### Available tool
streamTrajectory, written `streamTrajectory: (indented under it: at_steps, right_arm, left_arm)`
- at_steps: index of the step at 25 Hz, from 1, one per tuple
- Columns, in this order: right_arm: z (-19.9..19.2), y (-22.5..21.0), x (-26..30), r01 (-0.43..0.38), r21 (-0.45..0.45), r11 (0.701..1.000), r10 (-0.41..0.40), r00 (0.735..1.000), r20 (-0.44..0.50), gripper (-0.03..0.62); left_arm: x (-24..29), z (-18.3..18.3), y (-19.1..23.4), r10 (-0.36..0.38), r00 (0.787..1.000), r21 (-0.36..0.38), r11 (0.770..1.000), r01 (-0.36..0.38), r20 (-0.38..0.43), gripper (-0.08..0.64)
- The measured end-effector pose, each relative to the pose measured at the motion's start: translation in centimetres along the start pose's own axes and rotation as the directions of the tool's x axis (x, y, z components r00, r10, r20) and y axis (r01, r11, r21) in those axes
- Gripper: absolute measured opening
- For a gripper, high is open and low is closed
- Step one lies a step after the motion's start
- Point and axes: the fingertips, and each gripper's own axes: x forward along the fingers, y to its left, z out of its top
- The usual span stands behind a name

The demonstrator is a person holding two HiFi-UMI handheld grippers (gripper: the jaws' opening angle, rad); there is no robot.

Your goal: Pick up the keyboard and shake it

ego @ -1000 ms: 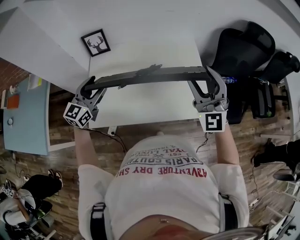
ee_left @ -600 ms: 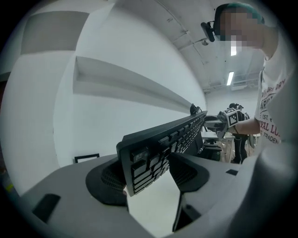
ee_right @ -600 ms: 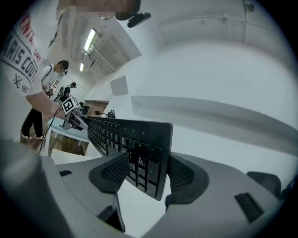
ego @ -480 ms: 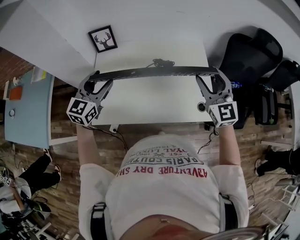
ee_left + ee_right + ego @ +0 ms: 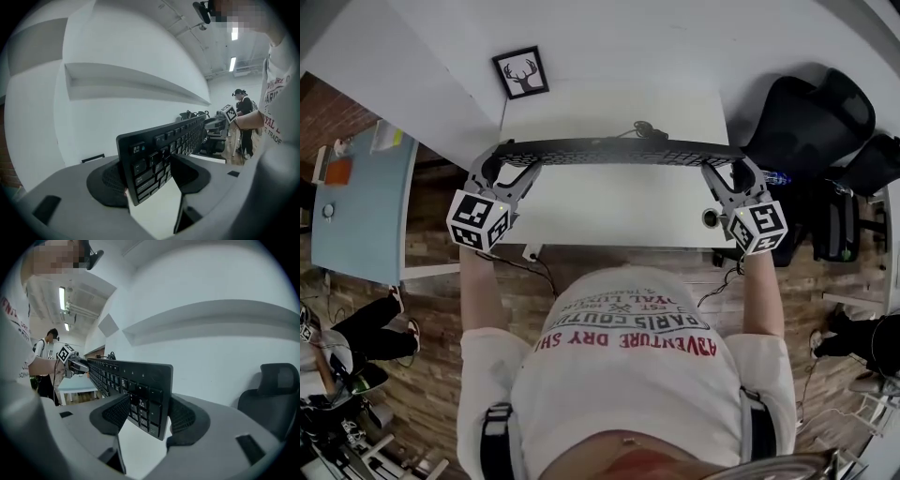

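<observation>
A black keyboard [image 5: 619, 152] hangs level in the air above the white table [image 5: 609, 211], its keys partly turned up toward the head view. My left gripper [image 5: 508, 164] is shut on its left end and my right gripper [image 5: 727, 167] is shut on its right end. In the left gripper view the keyboard [image 5: 161, 147] stands on edge between the pads of the left gripper [image 5: 150, 180], Esc corner nearest. In the right gripper view the keyboard [image 5: 133, 380] is clamped the same way by the right gripper [image 5: 147, 416]. Its cable [image 5: 642, 128] trails off the far edge.
A framed deer picture [image 5: 521, 72] leans at the wall behind the table. Black office chairs [image 5: 806, 112] stand to the right, a light blue table [image 5: 356, 216] to the left. Another person [image 5: 243, 117] stands in the background of the room.
The keyboard has gone from slanted, left end lower, to level, and has rolled so its keys show more. Both grippers moved with it, still gripping.
</observation>
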Motion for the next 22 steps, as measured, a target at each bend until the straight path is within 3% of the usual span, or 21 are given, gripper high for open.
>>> streamTrajectory:
  at_steps: [22]
  right_arm:
    - [-0.3,1.1,0.0,-0.002,-0.007,1.0,0.002,1.0,-0.023,0.268]
  left_arm:
    - [-0.7,-1.3,0.0,0.003,1.0,-0.029,1.0,-0.004,-0.014,0.278]
